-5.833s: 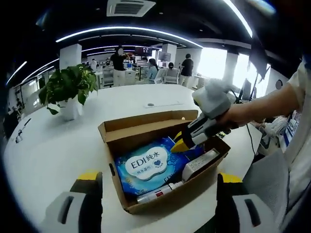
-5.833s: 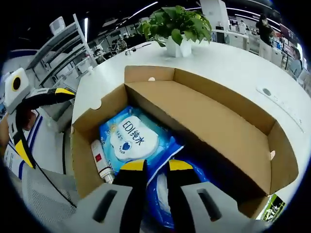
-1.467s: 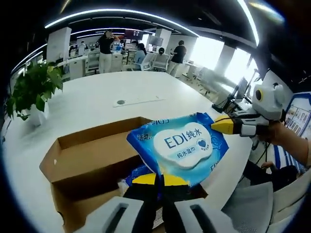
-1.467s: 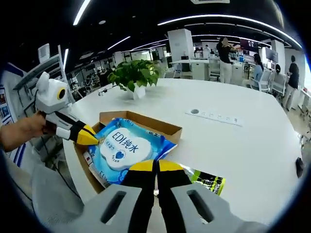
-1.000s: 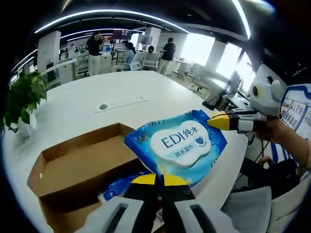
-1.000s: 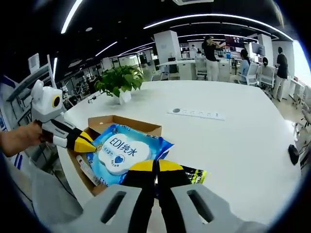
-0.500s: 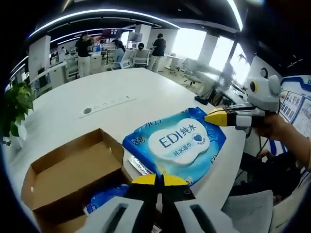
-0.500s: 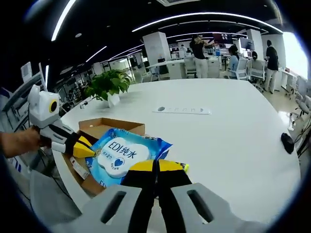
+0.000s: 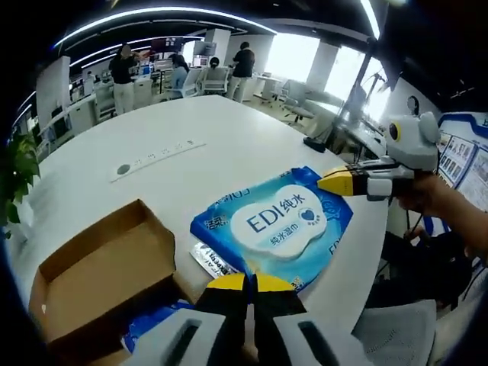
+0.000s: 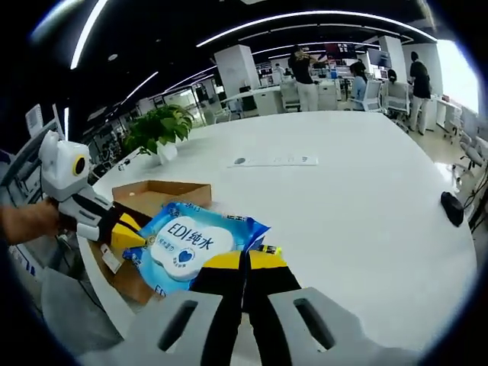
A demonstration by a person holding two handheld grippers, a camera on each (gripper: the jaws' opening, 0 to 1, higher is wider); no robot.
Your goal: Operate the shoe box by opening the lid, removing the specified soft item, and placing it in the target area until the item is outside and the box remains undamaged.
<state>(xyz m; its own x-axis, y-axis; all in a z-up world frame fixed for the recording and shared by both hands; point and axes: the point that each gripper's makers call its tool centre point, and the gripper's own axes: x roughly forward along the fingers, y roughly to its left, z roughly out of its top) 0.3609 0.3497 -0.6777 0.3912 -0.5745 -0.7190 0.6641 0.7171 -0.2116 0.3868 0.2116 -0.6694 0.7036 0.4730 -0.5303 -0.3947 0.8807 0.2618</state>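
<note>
A blue wet-wipes pack (image 9: 274, 223) with a white "EDI" label hangs above the white table, to the right of the open cardboard shoe box (image 9: 91, 263). My left gripper (image 9: 250, 279) is shut on the pack's near edge. My right gripper (image 9: 332, 184) comes in from the right, shut on the opposite corner. In the right gripper view the same pack (image 10: 185, 244) is pinched by my right gripper (image 10: 245, 260), with the left gripper (image 10: 128, 232) on its far side and the box (image 10: 162, 194) behind it. Another blue pack (image 9: 156, 329) lies in the box.
A small flat packet (image 9: 207, 260) lies on the table beside the box. A power strip (image 10: 274, 162) is set into the white table (image 10: 358, 206). There is a potted plant (image 10: 156, 126) at its far edge and a dark object (image 10: 451, 207) at right. People stand at desks far behind.
Both grippers have carried the wipes pack out of the box and sideways away from it. The box now lies further to the left in the left gripper view.
</note>
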